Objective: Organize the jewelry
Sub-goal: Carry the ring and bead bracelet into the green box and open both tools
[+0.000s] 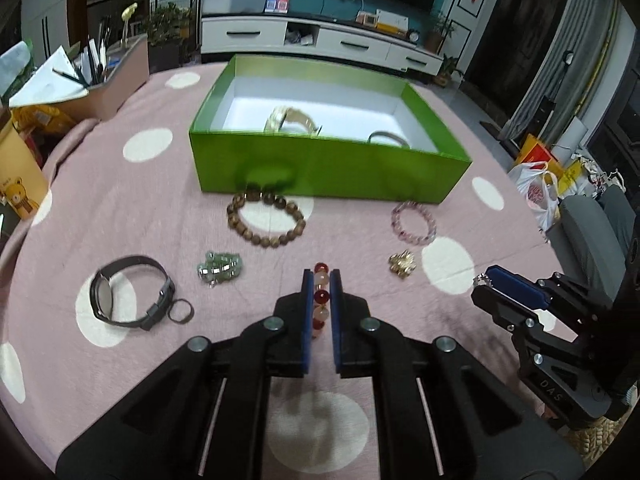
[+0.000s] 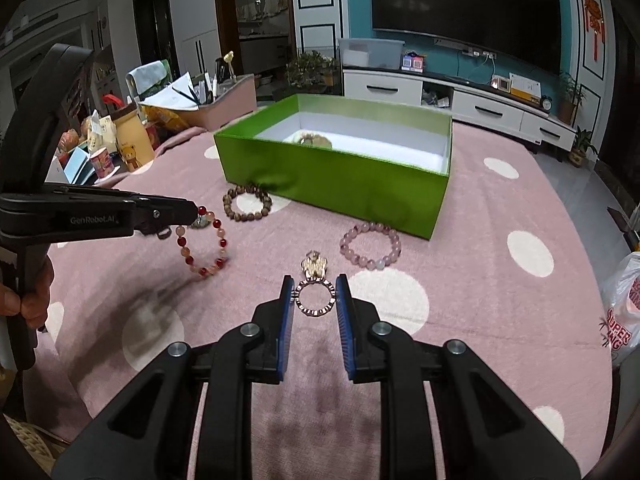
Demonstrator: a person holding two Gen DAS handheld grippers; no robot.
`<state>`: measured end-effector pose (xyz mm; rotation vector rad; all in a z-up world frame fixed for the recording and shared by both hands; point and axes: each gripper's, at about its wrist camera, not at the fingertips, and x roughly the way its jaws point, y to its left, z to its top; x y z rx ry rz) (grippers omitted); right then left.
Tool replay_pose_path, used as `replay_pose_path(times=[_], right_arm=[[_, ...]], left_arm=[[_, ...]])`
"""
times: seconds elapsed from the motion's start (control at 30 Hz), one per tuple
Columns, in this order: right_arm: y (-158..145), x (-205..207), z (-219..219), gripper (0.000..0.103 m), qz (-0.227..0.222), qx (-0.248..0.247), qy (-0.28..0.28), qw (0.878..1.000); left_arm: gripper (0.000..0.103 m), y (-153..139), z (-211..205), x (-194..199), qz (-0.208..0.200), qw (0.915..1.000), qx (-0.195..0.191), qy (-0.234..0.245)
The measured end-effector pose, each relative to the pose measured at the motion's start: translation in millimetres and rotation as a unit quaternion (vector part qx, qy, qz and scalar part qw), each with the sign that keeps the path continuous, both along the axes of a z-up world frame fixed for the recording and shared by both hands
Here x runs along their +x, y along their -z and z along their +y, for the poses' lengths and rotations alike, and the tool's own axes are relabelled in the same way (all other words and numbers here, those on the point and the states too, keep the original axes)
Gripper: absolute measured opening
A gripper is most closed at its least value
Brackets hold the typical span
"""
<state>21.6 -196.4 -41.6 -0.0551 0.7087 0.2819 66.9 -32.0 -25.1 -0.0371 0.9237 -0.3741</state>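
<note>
My left gripper (image 1: 321, 276) is shut on a red and peach bead bracelet (image 1: 322, 298), which dangles from its tip above the cloth in the right wrist view (image 2: 202, 242). My right gripper (image 2: 314, 284) is shut on a small silver ring-shaped bracelet (image 2: 315, 312), its pads touching both sides. An open green box (image 1: 328, 168) stands behind, holding a gold watch (image 1: 292, 120) and a pale bangle (image 1: 386, 138). On the pink dotted cloth lie a brown wooden bead bracelet (image 1: 266, 220), a pink bead bracelet (image 1: 414, 224), a gold charm (image 1: 402, 264), a green piece (image 1: 220, 270), a black watch (image 1: 128, 292) and a small ring (image 1: 181, 312).
A pink organiser with pens and papers (image 1: 100, 88) and a yellow bear container (image 1: 18, 184) stand at the table's left edge. A plastic bag (image 2: 624, 308) sits off the right edge. A white TV cabinet (image 1: 320, 40) runs behind the table.
</note>
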Motion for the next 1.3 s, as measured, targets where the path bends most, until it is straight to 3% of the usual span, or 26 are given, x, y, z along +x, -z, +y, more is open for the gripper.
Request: replay_pose_path(times=[0.43, 0.83, 1.0, 1.13, 1.3], right_arm=[[-35, 13, -9, 0.021, -0.042, 0.007, 0.002, 0.999], [-63, 56, -24, 0.021, -0.075, 0.024, 0.012, 0.997], [-67, 88, -36, 0.021, -0.063, 0.052, 0.016, 0.997], [-65, 111, -41, 0.021, -0.049, 0.069, 0.018, 0.996], [-54, 138, -43, 0.021, -0.026, 0.079, 0.027, 0.996]], left_arm=[[0.007, -43, 10, 18, -0.036, 0.9992, -0.017, -0.005], [0.007, -86, -10, 66, -0.069, 0.9975, -0.015, 0.009], [0.007, -86, -28, 101, -0.053, 0.9981, -0.024, 0.018], [0.007, -74, -40, 128, -0.029, 0.9988, -0.035, 0.019], [0.007, -53, -59, 157, -0.004, 0.9996, -0.023, 0.018]])
